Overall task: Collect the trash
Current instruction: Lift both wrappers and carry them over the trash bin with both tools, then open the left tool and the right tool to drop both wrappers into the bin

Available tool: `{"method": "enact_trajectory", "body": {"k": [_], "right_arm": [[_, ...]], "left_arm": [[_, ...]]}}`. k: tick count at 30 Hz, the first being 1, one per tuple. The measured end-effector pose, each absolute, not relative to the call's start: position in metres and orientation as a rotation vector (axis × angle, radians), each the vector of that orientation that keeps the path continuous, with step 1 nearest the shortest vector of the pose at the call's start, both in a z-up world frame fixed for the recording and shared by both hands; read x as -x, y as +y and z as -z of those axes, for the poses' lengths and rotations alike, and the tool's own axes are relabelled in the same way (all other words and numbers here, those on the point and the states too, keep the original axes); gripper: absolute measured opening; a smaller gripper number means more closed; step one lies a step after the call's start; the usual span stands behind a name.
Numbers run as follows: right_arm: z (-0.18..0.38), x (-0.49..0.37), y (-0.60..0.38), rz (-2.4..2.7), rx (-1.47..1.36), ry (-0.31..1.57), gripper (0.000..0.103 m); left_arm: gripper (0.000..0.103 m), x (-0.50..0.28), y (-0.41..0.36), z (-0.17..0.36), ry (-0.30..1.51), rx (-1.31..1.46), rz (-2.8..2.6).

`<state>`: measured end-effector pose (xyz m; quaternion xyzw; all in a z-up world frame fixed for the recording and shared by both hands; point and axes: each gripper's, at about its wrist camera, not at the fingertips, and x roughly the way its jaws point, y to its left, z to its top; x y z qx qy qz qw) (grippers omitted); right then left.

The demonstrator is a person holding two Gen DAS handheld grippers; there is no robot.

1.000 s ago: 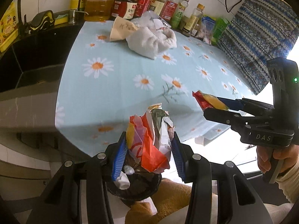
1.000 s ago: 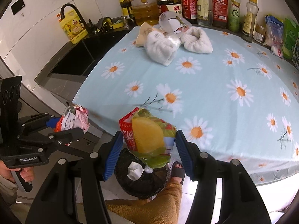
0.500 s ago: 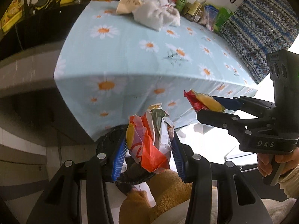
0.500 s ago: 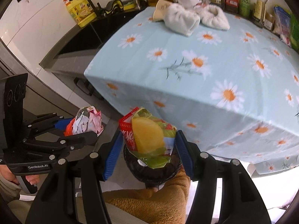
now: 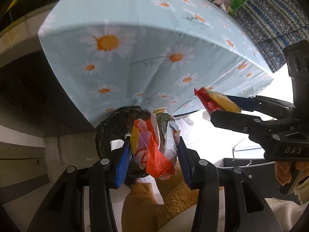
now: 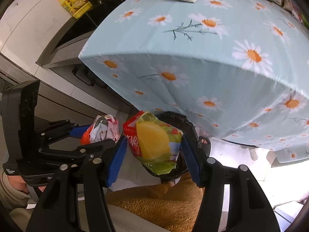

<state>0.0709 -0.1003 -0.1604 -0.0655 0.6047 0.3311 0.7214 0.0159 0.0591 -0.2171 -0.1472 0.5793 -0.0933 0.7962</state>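
Both tools loaded: left tool clamped partway on crumpled orange-white wrapper, right tool clamped wider on yellow-green snack bag. Black bin sits straight below and just beyond both sets of tips, on the floor under the daisy-cloth counter edge. Left looks slightly nearer the rim; release needs only opening.
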Motion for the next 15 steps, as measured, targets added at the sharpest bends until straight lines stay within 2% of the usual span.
{"method": "enact_trajectory", "body": {"k": [15], "right_arm": [[0.196,-0.068,-0.097,-0.694,0.095,1.439,0.059]], "left_arm": [[0.044,-0.011,0.07,0.266,1.357,0.368,0.183]]}}
